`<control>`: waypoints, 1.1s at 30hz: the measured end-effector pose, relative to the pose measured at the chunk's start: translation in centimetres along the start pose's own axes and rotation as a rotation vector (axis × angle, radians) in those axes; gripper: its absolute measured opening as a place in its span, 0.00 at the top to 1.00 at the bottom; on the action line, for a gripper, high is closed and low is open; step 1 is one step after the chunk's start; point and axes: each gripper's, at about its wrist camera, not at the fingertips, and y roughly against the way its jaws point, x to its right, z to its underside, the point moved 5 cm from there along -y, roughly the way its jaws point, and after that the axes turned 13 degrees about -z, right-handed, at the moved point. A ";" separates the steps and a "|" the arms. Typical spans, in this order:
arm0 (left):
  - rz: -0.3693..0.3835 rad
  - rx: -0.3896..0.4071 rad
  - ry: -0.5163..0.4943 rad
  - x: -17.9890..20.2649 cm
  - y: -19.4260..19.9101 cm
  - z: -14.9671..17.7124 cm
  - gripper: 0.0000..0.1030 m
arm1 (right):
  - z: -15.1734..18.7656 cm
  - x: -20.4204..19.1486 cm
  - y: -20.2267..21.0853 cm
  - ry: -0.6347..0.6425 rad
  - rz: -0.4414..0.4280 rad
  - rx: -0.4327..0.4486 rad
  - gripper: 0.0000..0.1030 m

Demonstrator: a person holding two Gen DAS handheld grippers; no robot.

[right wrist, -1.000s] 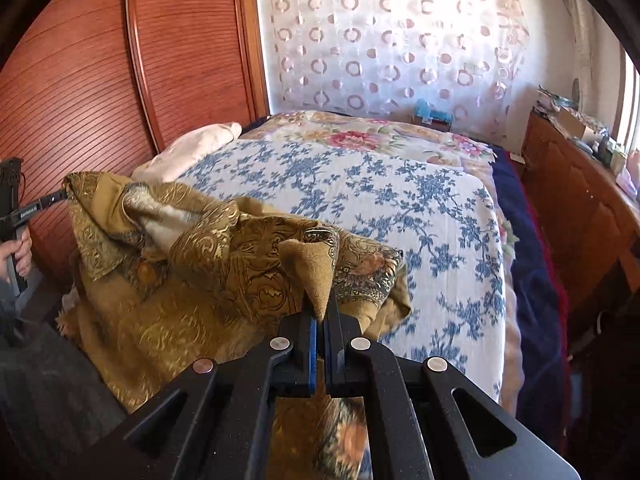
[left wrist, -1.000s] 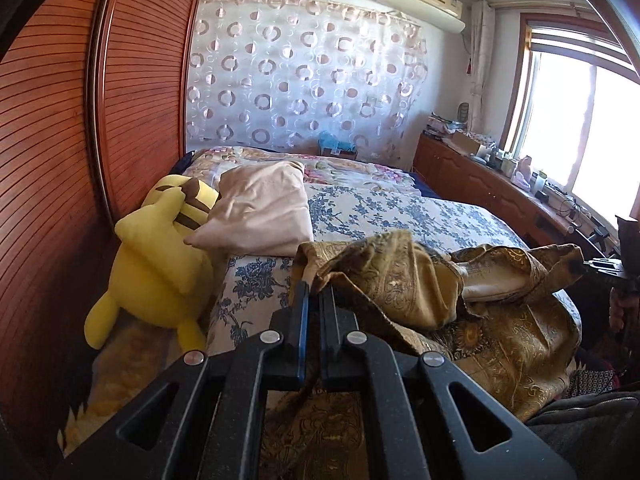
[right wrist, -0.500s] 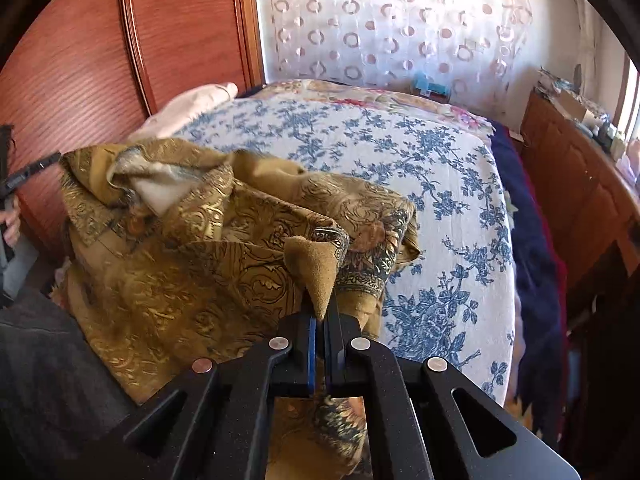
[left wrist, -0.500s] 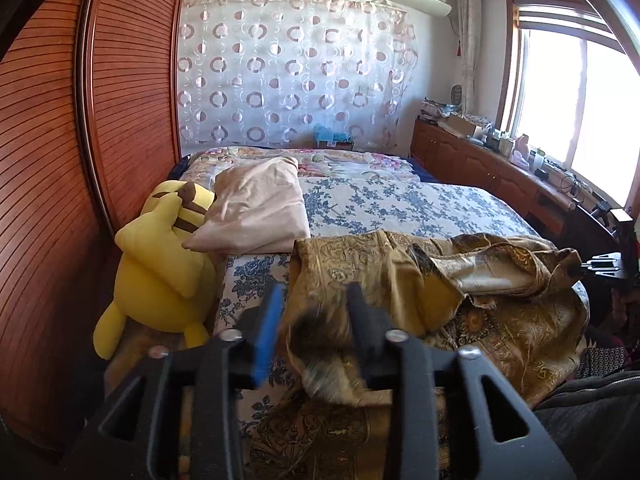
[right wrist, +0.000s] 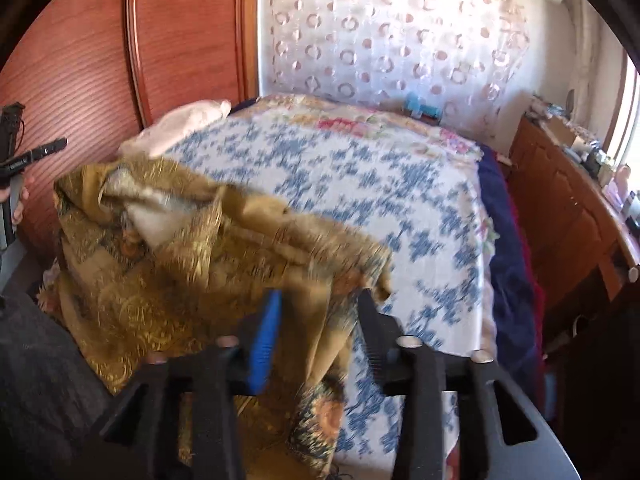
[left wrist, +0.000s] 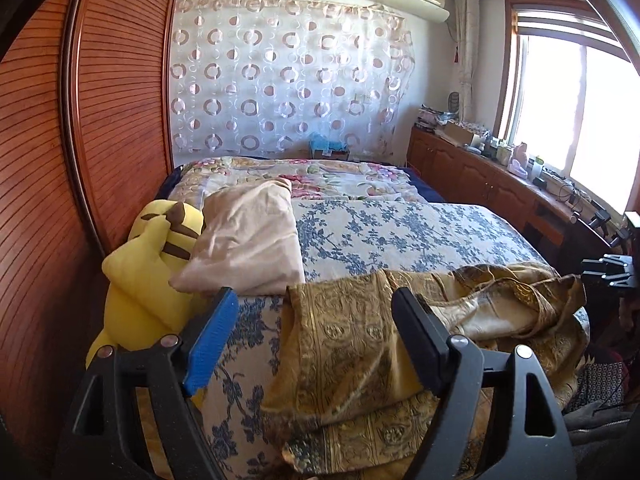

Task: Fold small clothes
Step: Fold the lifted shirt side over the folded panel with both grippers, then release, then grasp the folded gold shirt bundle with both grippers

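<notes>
A gold patterned garment lies crumpled over the near end of the bed, part of it hanging off the edge. It also shows in the right wrist view, blurred by motion. My left gripper is open, its jaws wide apart on either side of the garment's left fold, holding nothing. My right gripper is open, with a fold of the cloth hanging between its spread jaws. The other gripper shows at the right edge of the left wrist view.
The bed has a blue floral cover. A beige pillow and a yellow plush toy lie at its left, against a wooden wardrobe. A cluttered wooden cabinet runs along the right under the window.
Both grippers were shut on the garment a second ago. The left opened first, then the right, and the cloth has dropped flatter onto the bed.
</notes>
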 end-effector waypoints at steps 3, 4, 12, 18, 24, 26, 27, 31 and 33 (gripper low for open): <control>0.000 0.002 -0.002 0.0 -0.8 -0.8 0.23 | -0.9 1.0 0.3 -0.013 0.027 0.028 0.54; -0.004 0.002 -0.003 0.0 -1.1 -1.1 0.23 | -1.2 1.4 0.1 -0.018 0.034 0.034 0.54; -0.025 -0.011 -0.005 -0.1 -2.5 -2.0 0.23 | -1.4 5.0 -5.8 -0.162 -0.001 -0.008 0.54; -0.021 -0.022 -0.006 0.1 -2.8 -1.3 0.23 | -0.7 7.4 -10.2 -0.306 -0.048 -0.052 0.54; -0.024 -0.040 0.001 -0.2 -3.4 -1.2 0.23 | -0.7 7.2 -10.4 -0.342 -0.105 -0.025 0.87; -0.022 -0.042 0.000 -0.1 -3.8 -1.5 0.23 | -1.0 7.3 -10.3 -0.322 -0.113 -0.010 0.93; -0.018 -0.042 0.000 -0.1 -4.1 -1.7 0.23 | -1.2 7.2 -9.9 -0.304 -0.099 0.008 0.94; -0.017 -0.057 0.005 -0.4 -5.2 -2.6 0.23 | -1.2 7.0 -7.4 -0.284 0.020 0.082 0.95; -0.005 -0.066 0.015 -0.8 -5.7 -3.2 0.23 | -0.6 7.3 -7.3 -0.296 0.057 0.056 0.95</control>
